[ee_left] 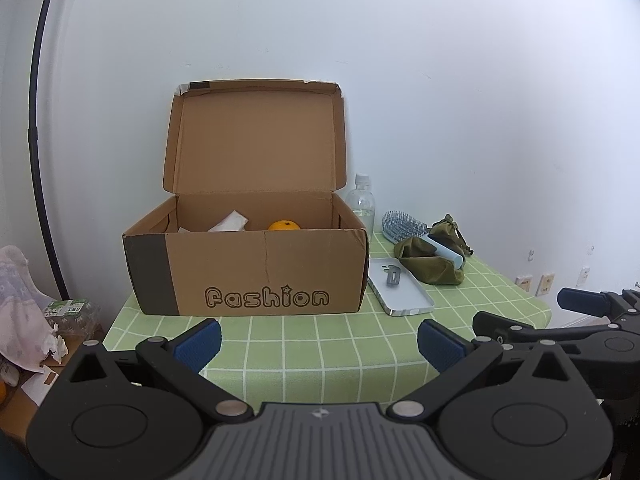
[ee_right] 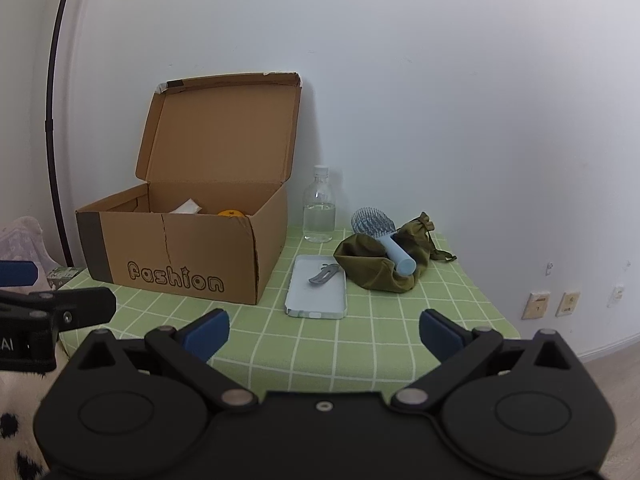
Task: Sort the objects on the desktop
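Both grippers, left (ee_left: 318, 342) and right (ee_right: 324, 332), are hovering with jaws spread wide, grasping nothing; hairbrush (ee_right: 382, 236) is lying handle-forward on the green pouch (ee_right: 384, 268).

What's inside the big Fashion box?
Inside the cardboard box an orange and something white, maybe paper or a packet, poke above the front wall. That wall hides the box floor, so anything lower down cannot be seen.

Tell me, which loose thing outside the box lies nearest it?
The pale blue phone case, lying flat beside the cardboard box; the bottle, hairbrush and green pouch sit farther away.
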Demonstrator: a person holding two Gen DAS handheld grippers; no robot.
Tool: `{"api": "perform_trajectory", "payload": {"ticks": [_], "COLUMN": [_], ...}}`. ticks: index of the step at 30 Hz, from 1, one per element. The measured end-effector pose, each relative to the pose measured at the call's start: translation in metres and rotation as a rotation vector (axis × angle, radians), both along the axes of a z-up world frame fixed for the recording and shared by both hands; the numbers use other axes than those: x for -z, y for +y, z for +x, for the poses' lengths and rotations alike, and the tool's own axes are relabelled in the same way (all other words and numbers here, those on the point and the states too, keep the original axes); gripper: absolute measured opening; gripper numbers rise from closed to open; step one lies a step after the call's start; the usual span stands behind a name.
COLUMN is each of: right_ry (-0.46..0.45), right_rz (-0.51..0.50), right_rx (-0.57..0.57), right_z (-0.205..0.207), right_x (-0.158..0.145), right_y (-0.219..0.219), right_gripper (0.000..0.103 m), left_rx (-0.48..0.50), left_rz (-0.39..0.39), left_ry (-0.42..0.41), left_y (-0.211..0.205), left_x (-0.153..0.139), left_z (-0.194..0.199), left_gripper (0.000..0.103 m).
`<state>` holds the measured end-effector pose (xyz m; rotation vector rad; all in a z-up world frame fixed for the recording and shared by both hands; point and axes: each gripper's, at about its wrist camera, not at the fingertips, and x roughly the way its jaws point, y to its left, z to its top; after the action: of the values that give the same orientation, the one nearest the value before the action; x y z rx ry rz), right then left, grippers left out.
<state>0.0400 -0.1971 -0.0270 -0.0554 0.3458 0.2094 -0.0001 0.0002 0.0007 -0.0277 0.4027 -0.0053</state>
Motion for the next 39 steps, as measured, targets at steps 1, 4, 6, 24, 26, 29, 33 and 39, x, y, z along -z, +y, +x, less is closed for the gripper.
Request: {"api": "perform_trajectory", "payload": {"ticks": [1,4,6,24,26,29,33,39], "right_ry": [0.000,0.002,-0.017,0.032,0.034,0.034,0.029,0.032], "right_rz": [0.001,0.006,0.026,0.006,0.006,0.004,-0.009,-0.010], "right_rx": [0.003,0.011,0.007,0.020,0.019,0.019,0.005,0.006], "right_z": [0.000,-0.001,-0.011,0.000,0.001,0.000,0.000,0.001], "right_x": [0.001,0.003,0.004,0.002,0.002,0.002,0.004,0.005], "right_y": [0.000,-0.002,-0.009,0.000,0.000,0.000,0.002,0.001], "right_gripper": [0.102,0.102,0.102,0.102,0.102,0.102,0.102,0.102], "left_rx": [0.000,0.002,0.001,-0.002,-0.003,-0.003,0.001,0.003], "left_rz": [-0.001,-0.009,0.015,0.018,0.018,0.020,0.021,0.024], "left_ry": [0.000,-0.005,0.012,0.009,0.010,0.012,0.013,0.016], "left_y": [0.000,0.005,0.000,-0.005,-0.005,-0.006,-0.006,-0.007], "left_x": [0.000,-0.001,-0.001,0.012,0.012,0.012,0.013,0.014], "left_z": [0.000,-0.003,0.000,-0.002,-0.002,-0.002,-0.004,-0.004], "left_gripper": [0.103,0.103,0.103,0.103,0.103,0.103,0.103,0.103]}}
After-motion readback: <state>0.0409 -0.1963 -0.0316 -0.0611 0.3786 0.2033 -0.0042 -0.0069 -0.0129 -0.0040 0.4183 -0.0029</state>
